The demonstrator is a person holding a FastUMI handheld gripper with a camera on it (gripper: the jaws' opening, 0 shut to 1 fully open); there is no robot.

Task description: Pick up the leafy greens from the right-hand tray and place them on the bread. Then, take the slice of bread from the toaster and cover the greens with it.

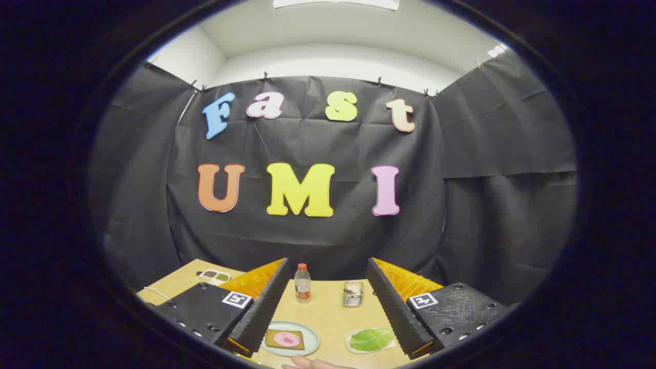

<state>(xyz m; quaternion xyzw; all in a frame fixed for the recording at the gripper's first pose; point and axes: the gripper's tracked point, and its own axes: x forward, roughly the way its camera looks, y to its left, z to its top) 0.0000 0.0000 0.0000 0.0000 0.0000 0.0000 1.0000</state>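
Gripper (325,307) — held high above the table, fingers spread wide, nothing between them. Both ribbed black fingers reach forward, orange flanks showing behind.

Leafy greens (372,339) — a flat green leaf lying in a small white tray (353,347), just inside the right finger, its far edge tucked behind that finger. Untouched.

Bread (284,339) — one slice on a pale plate (311,333), a pink round of meat (285,338) on top, just inside the left finger. Plate and tray sit near each other with bare table between.

Toaster (353,293) — a small metal object beyond the tray, toward the back of the table; too small to tell whether a slice sits in it.

Bottle (302,282) — red cap, standing beside the toaster. A divided dish (214,277) lies off beyond the left finger.

Hand (312,363) — a person's fingertips at the near table edge, below the plate.

Step in hand, as I judge it — reaching for the greens. Done well: swing rightward until the leaf is centred in the gap, come down steeply, and pinch the leaf itself, not the tray rim. A thin, limp leaf will likely slip or fold, so grip near its thicker middle and lift slowly.
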